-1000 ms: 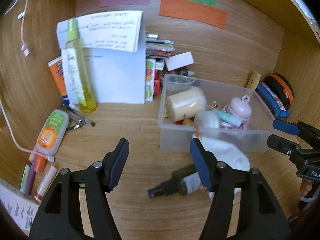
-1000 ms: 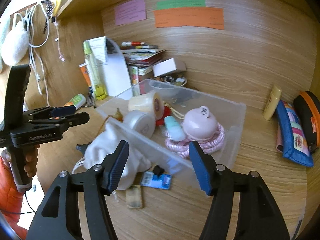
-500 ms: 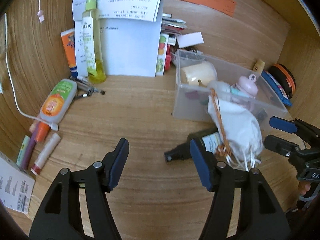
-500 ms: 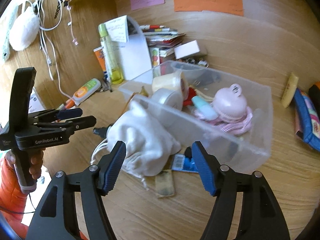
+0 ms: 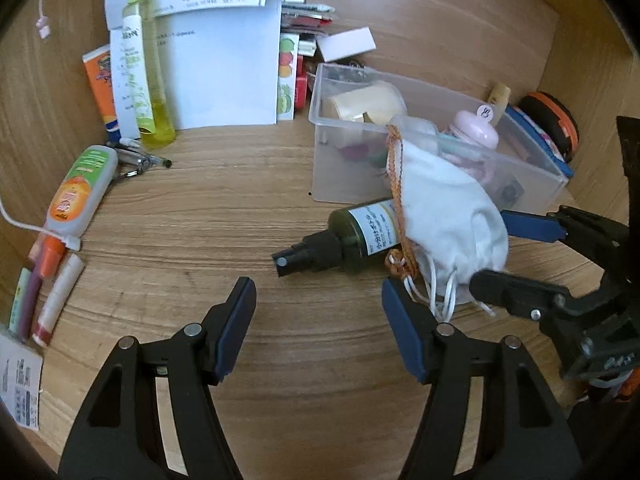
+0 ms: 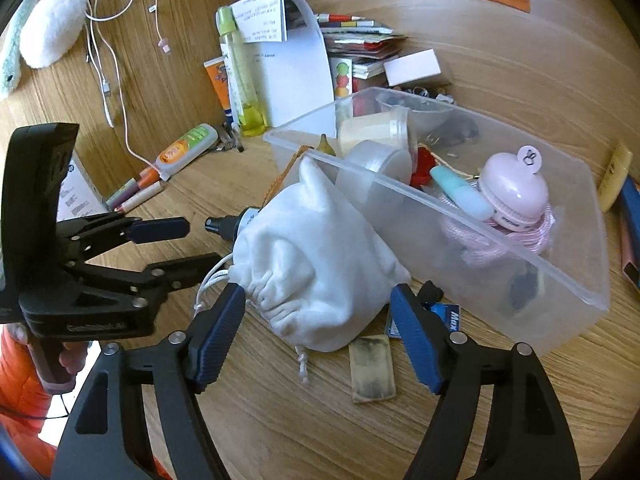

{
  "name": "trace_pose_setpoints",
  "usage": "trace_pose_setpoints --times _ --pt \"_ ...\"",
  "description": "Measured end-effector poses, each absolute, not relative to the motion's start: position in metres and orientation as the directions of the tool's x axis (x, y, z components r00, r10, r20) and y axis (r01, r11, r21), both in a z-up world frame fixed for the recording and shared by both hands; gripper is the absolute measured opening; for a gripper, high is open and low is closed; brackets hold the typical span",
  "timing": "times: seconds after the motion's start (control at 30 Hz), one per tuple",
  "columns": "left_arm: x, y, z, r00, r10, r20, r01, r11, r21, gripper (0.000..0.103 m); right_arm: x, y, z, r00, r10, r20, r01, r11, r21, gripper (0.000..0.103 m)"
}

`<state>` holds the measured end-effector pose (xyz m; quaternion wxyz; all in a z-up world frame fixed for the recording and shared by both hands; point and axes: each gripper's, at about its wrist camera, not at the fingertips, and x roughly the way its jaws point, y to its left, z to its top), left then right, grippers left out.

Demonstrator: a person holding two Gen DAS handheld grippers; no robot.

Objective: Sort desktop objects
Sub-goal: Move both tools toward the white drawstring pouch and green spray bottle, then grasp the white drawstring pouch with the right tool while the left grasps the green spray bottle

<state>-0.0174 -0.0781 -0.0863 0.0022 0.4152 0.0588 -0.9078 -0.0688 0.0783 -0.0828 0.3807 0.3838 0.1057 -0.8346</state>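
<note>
A white drawstring pouch (image 6: 320, 264) leans against the front wall of a clear plastic box (image 6: 560, 280); it also shows in the left wrist view (image 5: 448, 208). A dark green spray bottle (image 5: 344, 236) lies on the desk, partly under the pouch. My right gripper (image 6: 316, 312) is open, its fingers either side of the pouch's bottom, not pressing it. My left gripper (image 5: 318, 312) is open and empty, just short of the spray bottle. The box holds a pink round case (image 6: 514, 190), a cream jar (image 6: 374, 132) and other small items.
At left lie an orange-green tube (image 5: 78, 190), pens (image 5: 140, 156) and sticks (image 5: 56, 300). A tall yellow bottle (image 5: 146, 80) and white papers (image 5: 224, 60) stand at the back. A small card (image 6: 372, 368) and blue packet (image 6: 448, 316) lie by the box. Pouches (image 5: 548, 128) sit at right.
Both grippers have moved closer to the pouch and the spray bottle. The right gripper's fingers now flank the pouch. Both stay open.
</note>
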Motion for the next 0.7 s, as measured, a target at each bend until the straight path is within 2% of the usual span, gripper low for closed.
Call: trace_pose_setpoints --times 0.1,0.2,0.5,0.63,0.7 --pt "-0.027 -0.08 -0.09 -0.644 0.059 -0.763 0.045 -0.992 -0.115 0.065 -0.071 0.072 -0.086 -0.404 -0.549 -0.731 0.729 -0.676 0.106 0.073" --pt "-0.037 -0.082 -0.092 -0.634 0.071 -0.77 0.039 -0.992 -0.123 0.065 -0.073 0.068 -0.089 -0.402 -0.542 -0.738 0.734 -0.673 0.094 0.082" --pt "-0.065 -0.086 -0.095 -0.603 0.113 -0.79 0.003 -0.99 -0.143 0.065 -0.086 0.058 -0.099 -0.381 -0.532 -0.756 0.738 -0.668 0.098 0.082" --pt "-0.07 -0.085 -0.097 -0.59 0.128 -0.797 -0.026 -0.99 -0.139 0.065 -0.086 0.052 -0.102 -0.401 -0.514 -0.758 0.745 -0.665 0.057 0.082" --pt "-0.071 -0.086 -0.096 -0.59 0.131 -0.796 -0.03 -0.99 -0.141 0.065 -0.087 0.05 -0.102 -0.404 -0.512 -0.758 0.746 -0.664 0.051 0.078"
